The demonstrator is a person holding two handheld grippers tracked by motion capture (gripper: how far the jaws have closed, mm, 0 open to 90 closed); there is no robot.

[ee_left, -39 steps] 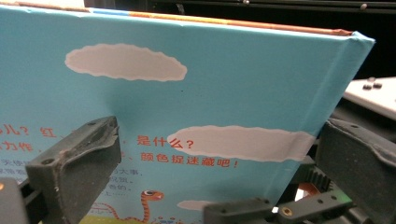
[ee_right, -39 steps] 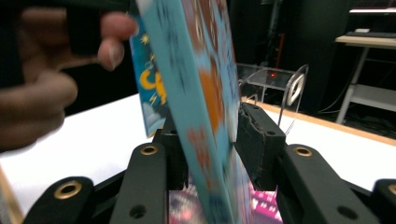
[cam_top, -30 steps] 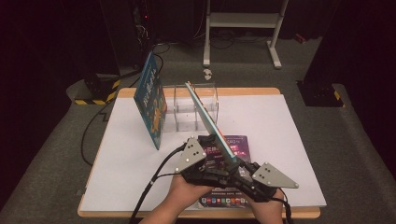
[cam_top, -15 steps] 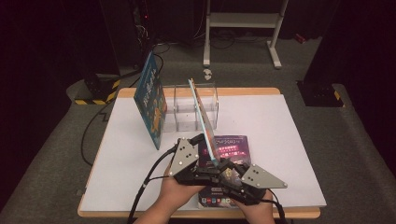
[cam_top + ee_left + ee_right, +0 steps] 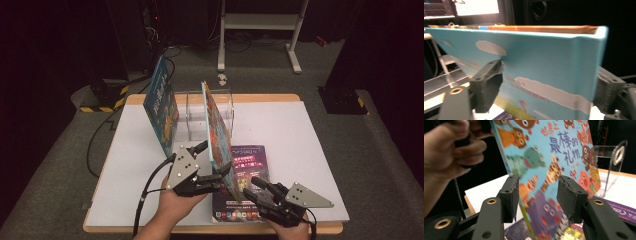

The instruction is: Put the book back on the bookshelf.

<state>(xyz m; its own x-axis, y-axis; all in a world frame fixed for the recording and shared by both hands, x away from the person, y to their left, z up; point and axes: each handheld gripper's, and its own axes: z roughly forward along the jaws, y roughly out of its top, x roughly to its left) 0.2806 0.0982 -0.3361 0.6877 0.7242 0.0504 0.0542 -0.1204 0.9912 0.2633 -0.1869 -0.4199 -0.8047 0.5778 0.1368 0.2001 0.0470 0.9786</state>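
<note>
- Dark room all round, with a white table in the middle and a clear acrylic rack standing near its far edge.
- 1 picture book leans against the rack's left side, so that one looks dealt with already.
- The 2nd, the animal book, stands tilted on its lower edge, top leaning toward the rack, bottom over the purple book lying flat on the table.
- The left gripper has its jaws round the animal book's near lower part. They've just been closing with the book between them, and in the left gripper view both pads sit at the cover, so I'd call it gripped.
- The right gripper sits just right of it, low over the purple book, jaws partly open. In the right gripper view the book's edge runs between the pads without touching them.
- My guess: about a third done. The animal book needs slotting into the rack, then the purple one.
</note>
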